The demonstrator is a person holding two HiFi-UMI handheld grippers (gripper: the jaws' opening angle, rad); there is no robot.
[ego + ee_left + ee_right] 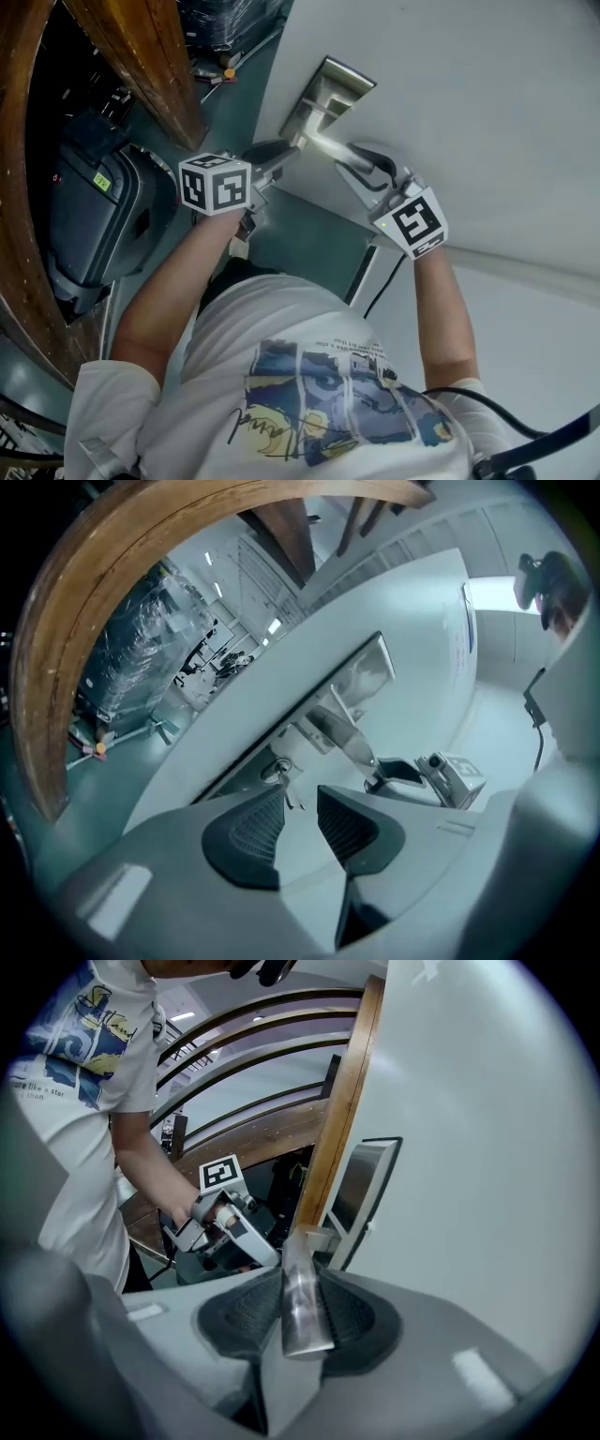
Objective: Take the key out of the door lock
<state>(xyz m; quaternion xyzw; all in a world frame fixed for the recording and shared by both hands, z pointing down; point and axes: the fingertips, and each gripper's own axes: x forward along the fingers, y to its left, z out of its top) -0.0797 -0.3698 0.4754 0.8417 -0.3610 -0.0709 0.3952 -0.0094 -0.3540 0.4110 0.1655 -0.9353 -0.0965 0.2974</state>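
The left gripper (300, 803), carrying a cube with black-and-white square markers, is standing with its two dark ribbed jaws wide apart and holding nothing. Just ahead of its tips, the small silver key (285, 782) is sitting in the round metal door lock (275, 765) on the edge of the flat white door (469, 94), untouched by either pad.

The right gripper (300, 1309) is clamping its jaws on the shiny silver metal lever handle (298, 1279), which is running lengthwise between the pads. In the head view this handle (323, 141) is sticking out from a rectangular silver backplate (330, 86), with the right gripper (356, 157) on it and the left gripper (279, 152) just beside its base.

The person is wearing a white T-shirt (319, 375) with a blue printed picture. In the right gripper view its small print (42, 1087) is partly showing, with "a star" readable; the rest is too small to read.
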